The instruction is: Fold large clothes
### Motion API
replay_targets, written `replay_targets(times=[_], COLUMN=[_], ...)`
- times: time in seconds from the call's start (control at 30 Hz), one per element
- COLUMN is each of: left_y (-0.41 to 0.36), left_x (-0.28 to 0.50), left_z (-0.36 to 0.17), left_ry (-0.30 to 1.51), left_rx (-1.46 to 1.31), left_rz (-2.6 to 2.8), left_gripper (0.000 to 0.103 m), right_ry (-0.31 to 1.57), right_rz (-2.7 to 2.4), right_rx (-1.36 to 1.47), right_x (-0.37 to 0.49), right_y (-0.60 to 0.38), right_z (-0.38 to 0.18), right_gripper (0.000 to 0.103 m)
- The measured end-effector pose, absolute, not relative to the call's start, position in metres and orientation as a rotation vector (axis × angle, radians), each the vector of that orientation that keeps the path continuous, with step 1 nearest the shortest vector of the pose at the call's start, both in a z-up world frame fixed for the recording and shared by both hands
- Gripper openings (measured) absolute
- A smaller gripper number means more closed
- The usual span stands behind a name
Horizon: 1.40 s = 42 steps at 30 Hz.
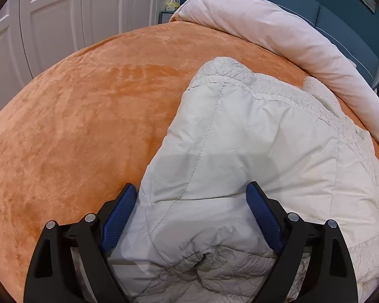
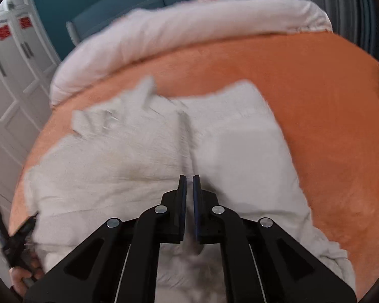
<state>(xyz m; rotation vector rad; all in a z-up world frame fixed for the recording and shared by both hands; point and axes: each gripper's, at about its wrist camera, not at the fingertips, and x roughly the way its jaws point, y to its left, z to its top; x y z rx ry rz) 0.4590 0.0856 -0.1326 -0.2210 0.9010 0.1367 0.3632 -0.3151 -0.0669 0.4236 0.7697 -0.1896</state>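
Observation:
A large off-white quilted coat with a fleecy lining lies on the orange bed cover. My left gripper is open, its blue-padded fingers standing either side of a sleeve or edge fold of the coat. In the right wrist view the coat is spread wide and blurred by motion. My right gripper is above its middle with the jaws nearly together; I cannot tell whether cloth is pinched. The left gripper and the hand that holds it show at the lower left of that view.
A rolled pale pink duvet lies along the head of the bed against a teal headboard. White wardrobe doors stand to the left. The orange cover stretches to the right of the coat.

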Motion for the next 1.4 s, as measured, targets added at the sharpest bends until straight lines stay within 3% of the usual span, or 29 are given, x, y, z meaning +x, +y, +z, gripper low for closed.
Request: replay_targets(times=[0.07,0.17,0.3,0.8,1.0,1.13,1.27,1.4], left_y=[0.084,0.083,0.085,0.081,0.115,0.137,0.163,0.198], left_x=[0.460,0.458,0.447,0.290,0.175,0.079,0.009,-0.037], left_z=[-0.132,-0.131,-0.126,-0.036,0.023,0.054,0.048,0.017], left_ry=[0.901,0.905,0.925,0.912,0.800,0.770,0.864,0.975], left_rx=[-0.209,-0.186,-0.153,-0.043,-0.104,-0.121,-0.135,-0.325], left_rz=[0.145,0.166,0.219,0.210,0.224,0.212,0.301,0.438], left_gripper=[0.088,0.088,0.088,0.082,0.084,0.085,0.086,0.086], right_ry=[0.752,0.928,0.891,0.842,0.778,0.763,0.805,0.840], right_rz=[-0.175,-0.201,-0.242,-0.124,-0.108,-0.133,-0.180,-0.221], right_rx=[0.374,0.293,0.373,0.261,0.184,0.165,0.181,0.263], right_x=[0.361,0.375,0.352,0.138,0.055,0.009,-0.023,-0.042], right_y=[-0.302,-0.299,-0.312,-0.287,-0.282,-0.287,-0.297,-0.309], right_z=[-0.061,-0.107,-0.083,-0.030,-0.005,-0.003,-0.015,-0.032], right_gripper=[0.005,0.000,0.006,0.007,0.025,0.046,0.050,0.057])
